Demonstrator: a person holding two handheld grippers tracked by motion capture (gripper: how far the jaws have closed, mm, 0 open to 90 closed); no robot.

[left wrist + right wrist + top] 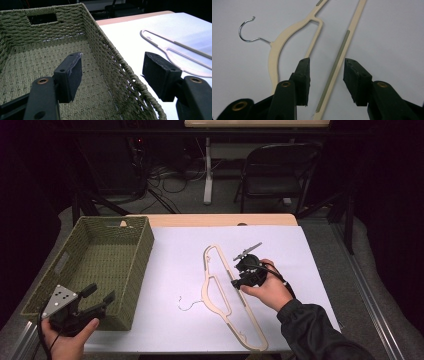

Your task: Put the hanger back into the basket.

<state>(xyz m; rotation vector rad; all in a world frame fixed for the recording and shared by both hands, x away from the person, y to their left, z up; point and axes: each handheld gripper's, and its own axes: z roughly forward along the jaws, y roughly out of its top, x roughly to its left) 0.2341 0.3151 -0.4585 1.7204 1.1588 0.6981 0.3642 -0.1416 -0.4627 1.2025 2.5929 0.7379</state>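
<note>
White paper covers the tabletop (300,270), and a cream hanger (220,290) lies flat near its middle, its long bar running from the far side toward the near edge. Right gripper (325,67) hovers just over this bar, jaws spread, one on each side of it, so it seems ready to pinch it. Left gripper (112,72), also spread and empty, waits over the near right rim of the woven basket (140,270) at the left edge.

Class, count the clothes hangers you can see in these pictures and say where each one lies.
1. The hanger lies flat on the white sheet, right of the woven basket, with its straight bar between the open jaws of the right hand-held gripper.
</note>
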